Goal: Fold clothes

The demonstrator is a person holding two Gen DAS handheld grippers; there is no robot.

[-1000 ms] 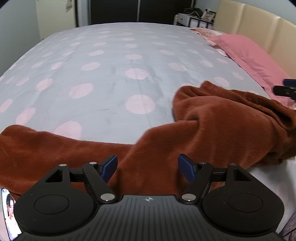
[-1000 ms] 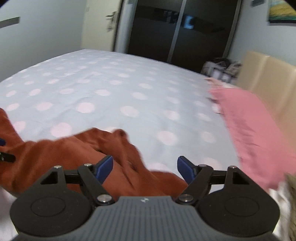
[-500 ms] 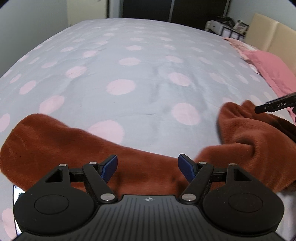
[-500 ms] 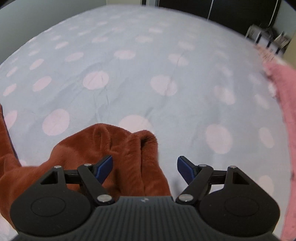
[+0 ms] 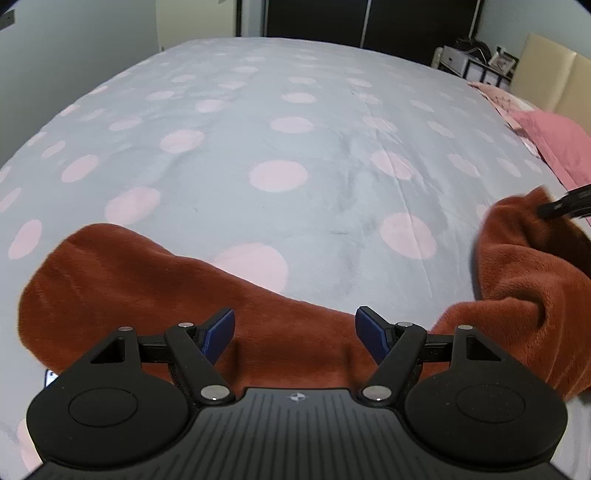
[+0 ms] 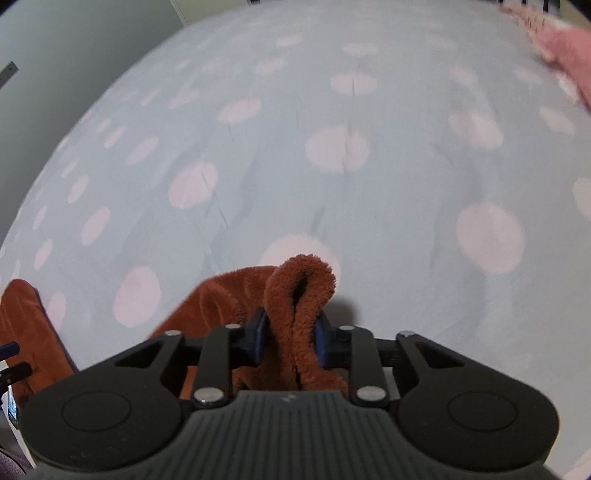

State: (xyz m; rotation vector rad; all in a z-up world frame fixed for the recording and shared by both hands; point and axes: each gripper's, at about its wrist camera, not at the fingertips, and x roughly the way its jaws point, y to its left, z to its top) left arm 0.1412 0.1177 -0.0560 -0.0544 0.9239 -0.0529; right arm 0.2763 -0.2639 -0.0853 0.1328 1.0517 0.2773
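A rust-brown fleece garment (image 5: 155, 291) lies along the near edge of the bed. My left gripper (image 5: 294, 334) is open just above its near edge, with fleece between and below the blue pads. My right gripper (image 6: 290, 341) is shut on a bunched fold of the same garment (image 6: 299, 291), which sticks up between its pads. In the left wrist view the right gripper's black tip (image 5: 565, 206) shows at the far right, at the garment's raised end (image 5: 517, 251).
The bed has a grey sheet with pink dots (image 5: 280, 147). A pink pillow (image 5: 557, 140) and a beige headboard (image 5: 554, 77) are at the right. A dark wardrobe (image 5: 369, 18) and a small shelf (image 5: 469, 66) stand beyond the bed.
My right gripper has closed on a fold of the garment; it was open before. My left gripper stays open over the garment's near edge, and its view has shifted slightly.
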